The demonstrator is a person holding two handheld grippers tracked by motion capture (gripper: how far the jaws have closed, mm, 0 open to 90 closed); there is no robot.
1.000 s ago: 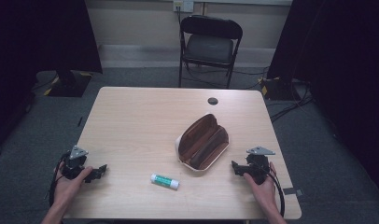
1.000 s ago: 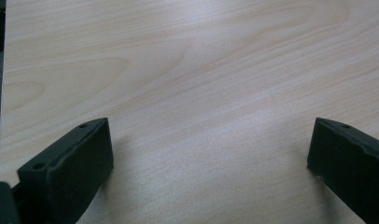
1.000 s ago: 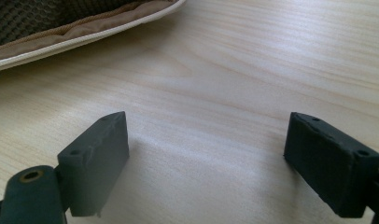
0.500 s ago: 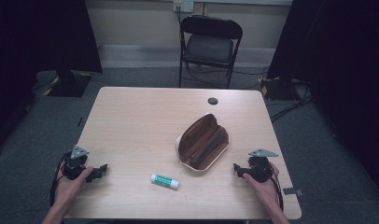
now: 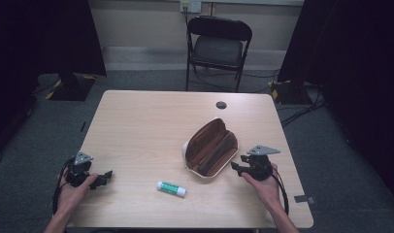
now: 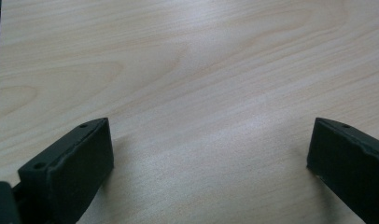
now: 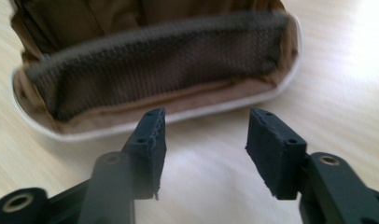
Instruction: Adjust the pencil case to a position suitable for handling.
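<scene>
A recording room or lab, set up like a small studio: black curtains hang at both sides, grey carpet covers the floor, and cables trail across it to a wall socket. A plain wooden table stands in the middle, a black folding chair behind it

Bare table between glue stick and open pouch.
</scene>
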